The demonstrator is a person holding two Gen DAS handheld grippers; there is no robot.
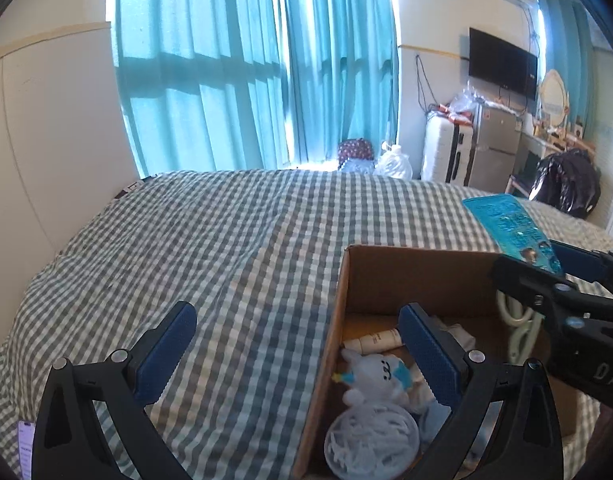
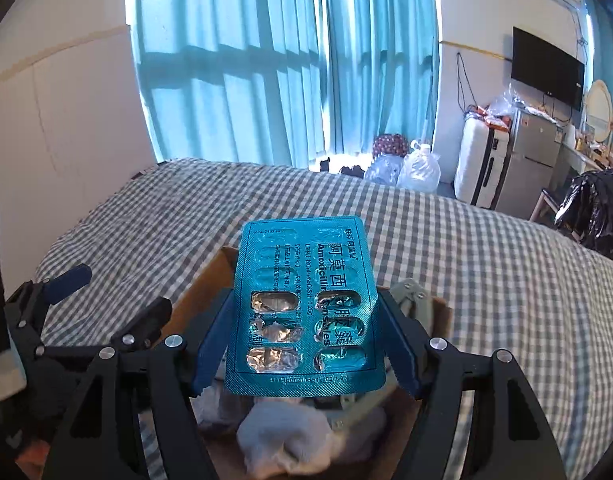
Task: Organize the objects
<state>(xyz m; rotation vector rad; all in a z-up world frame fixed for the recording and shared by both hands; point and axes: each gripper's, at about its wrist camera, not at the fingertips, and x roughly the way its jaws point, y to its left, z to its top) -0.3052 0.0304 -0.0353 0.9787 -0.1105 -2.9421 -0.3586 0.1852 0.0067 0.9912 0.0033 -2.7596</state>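
A teal blister pack of capsules (image 2: 304, 312) is clamped flat between the blue pads of my right gripper (image 2: 306, 300), held above an open cardboard box (image 2: 202, 280). In the left wrist view the pack (image 1: 510, 228) and right gripper (image 1: 554, 276) hover over the box's (image 1: 338, 304) right side. The box holds a white plush toy (image 1: 376, 376), a white tube (image 1: 376, 340), a round white lid (image 1: 372, 438) and white cloth (image 2: 282, 436). My left gripper (image 1: 298, 344) is open and empty, straddling the box's left wall.
The box sits on a bed with a grey-and-white checked cover (image 1: 210, 248). Teal curtains (image 1: 246, 72) hang behind the bed. A white suitcase (image 1: 446, 152), small fridge (image 1: 494, 148), wall television (image 1: 502, 64) and black bag (image 1: 566, 184) stand at the far right.
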